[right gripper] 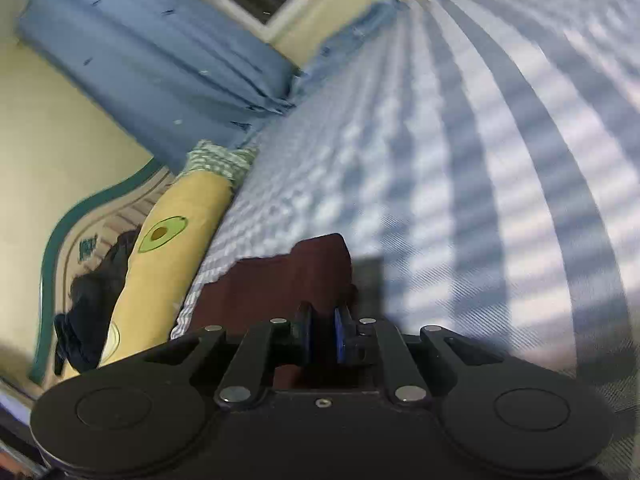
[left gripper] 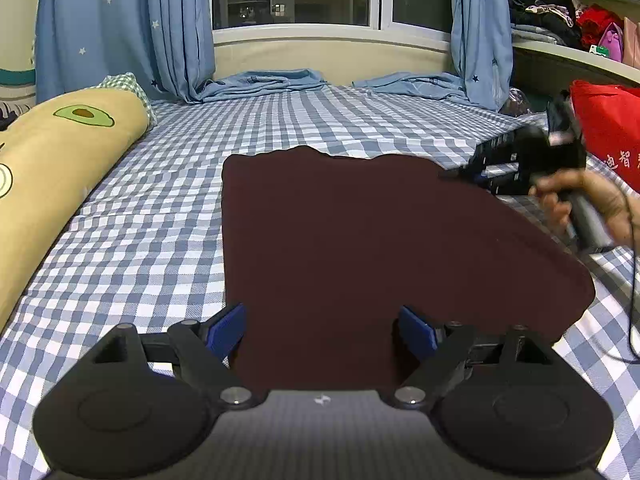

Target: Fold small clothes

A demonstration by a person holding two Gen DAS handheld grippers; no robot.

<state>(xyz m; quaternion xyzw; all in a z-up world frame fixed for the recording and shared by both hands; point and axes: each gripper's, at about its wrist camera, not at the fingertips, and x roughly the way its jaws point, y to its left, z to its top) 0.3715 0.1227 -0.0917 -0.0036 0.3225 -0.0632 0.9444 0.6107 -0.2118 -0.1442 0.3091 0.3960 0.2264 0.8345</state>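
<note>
A dark maroon garment [left gripper: 360, 248] lies flat on the blue-and-white checked bed [left gripper: 160, 208]. My left gripper [left gripper: 320, 332] is open, its blue pads [left gripper: 226, 332] spread over the garment's near edge, holding nothing. My right gripper [left gripper: 492, 174] is at the garment's far right corner, held in a hand. In the right wrist view the right gripper [right gripper: 323, 334] is shut on a corner of the maroon garment [right gripper: 288, 280], just above the bed sheet [right gripper: 460, 180]. That view is tilted and blurred.
A yellow avocado-print bolster [left gripper: 60, 168] lies along the bed's left side. Blue curtains [left gripper: 120, 28] hang by the window. Folded blue clothes [left gripper: 264, 82] sit at the far edge. A red bag [left gripper: 612, 128] and a shelf of clothes [left gripper: 560, 16] are at right.
</note>
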